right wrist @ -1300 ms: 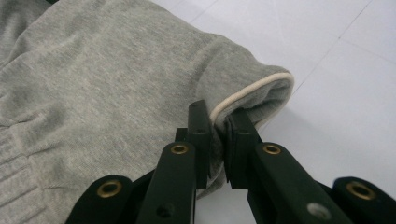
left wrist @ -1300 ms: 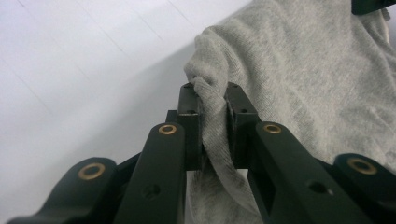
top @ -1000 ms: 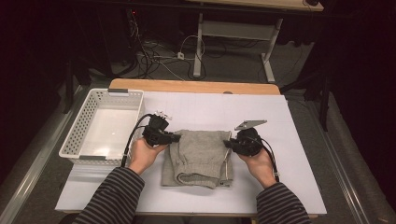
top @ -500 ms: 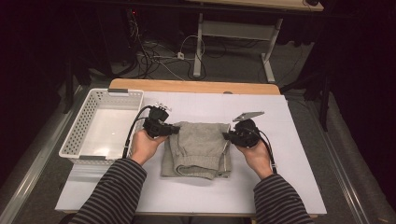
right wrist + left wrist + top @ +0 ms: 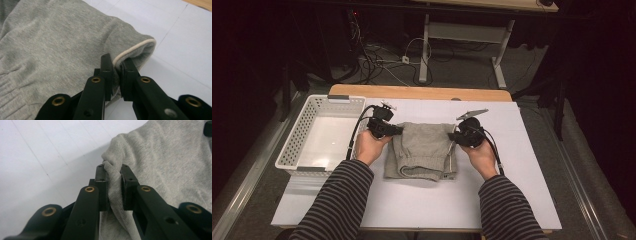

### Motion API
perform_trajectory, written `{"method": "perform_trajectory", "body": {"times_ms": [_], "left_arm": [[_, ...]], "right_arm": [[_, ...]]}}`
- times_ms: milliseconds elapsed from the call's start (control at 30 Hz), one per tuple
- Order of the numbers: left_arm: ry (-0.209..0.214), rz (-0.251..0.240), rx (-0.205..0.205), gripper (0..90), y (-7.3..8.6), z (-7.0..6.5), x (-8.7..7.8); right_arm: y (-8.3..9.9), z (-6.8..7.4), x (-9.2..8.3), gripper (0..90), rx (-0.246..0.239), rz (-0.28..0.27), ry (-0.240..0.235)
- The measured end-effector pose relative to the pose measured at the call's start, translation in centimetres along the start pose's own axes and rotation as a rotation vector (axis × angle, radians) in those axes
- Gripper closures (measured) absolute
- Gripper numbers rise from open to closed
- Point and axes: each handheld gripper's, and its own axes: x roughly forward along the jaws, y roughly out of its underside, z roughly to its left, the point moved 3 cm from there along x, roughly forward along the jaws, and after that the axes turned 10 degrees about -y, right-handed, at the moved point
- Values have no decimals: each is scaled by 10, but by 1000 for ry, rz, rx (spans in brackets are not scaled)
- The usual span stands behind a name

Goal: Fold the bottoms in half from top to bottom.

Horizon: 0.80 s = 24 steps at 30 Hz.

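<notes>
A folded grey garment (image 5: 422,150) is lying near the middle of the white table (image 5: 522,190), just to the right of the white basket (image 5: 294,145), and the person is gripping it at its two far corners. The left gripper (image 5: 113,173) is pinching a bunched fold of the knit at the garment's left edge, its jaws pressed together on the cloth with only a narrow twist of fabric between them. The right gripper (image 5: 117,66) is clamping the opposite corner, where a pale piped hem (image 5: 132,50) is curling over the top of one jaw. Judging from the layout, the work in hand looks like lifting or carrying the folded piece, probably toward the basket. The main risk is lying in how little cloth each tool is holding: the left grip is sitting on a thin ridge that could slide out under the garment's weight, and the right one seems to be catching mostly the hem and perhaps only the upper layers, so the lower layers could be dropping away and the fold opening. If the two hands are pulling apart or rising unevenly, the fabric will be stretching or sagging in the middle, and a trailing edge could be snagging on the basket's rim.
</notes>
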Motion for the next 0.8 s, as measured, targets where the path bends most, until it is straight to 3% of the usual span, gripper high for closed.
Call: {"method": "perform_trajectory", "body": {"times_ms": [433, 800], "left_arm": [[-13, 13, -53, 773, -11, 14, 11], [-6, 38, -80, 765, -9, 16, 24]], "right_arm": [[-18, -12, 16, 835, 12, 14, 27], [-11, -21, 27, 815, 72, 29, 3]]}}
